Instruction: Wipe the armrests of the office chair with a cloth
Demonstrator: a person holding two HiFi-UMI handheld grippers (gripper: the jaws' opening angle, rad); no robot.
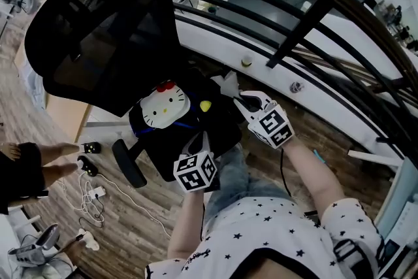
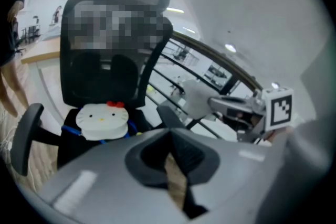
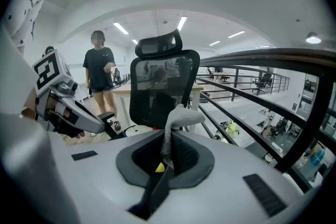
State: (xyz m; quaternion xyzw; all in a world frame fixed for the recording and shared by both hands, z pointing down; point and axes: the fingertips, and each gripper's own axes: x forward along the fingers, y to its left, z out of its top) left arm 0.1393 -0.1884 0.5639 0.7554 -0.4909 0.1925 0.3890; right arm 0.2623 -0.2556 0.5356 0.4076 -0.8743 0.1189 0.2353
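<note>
A black office chair with a mesh back faces me, a white cat-face cushion on its seat. Its left armrest juts out at the lower left, also seen in the left gripper view as the armrest. My right gripper is shut on a grey cloth at the seat's right side, close to the right armrest. The cloth sticks up from between its jaws. My left gripper hovers over the seat's front edge, shut with nothing in it.
A dark metal railing curves close behind the chair and to the right. A person stands beyond the chair by a wooden desk; their feet are at the left. Cables and a power strip lie on the wood floor.
</note>
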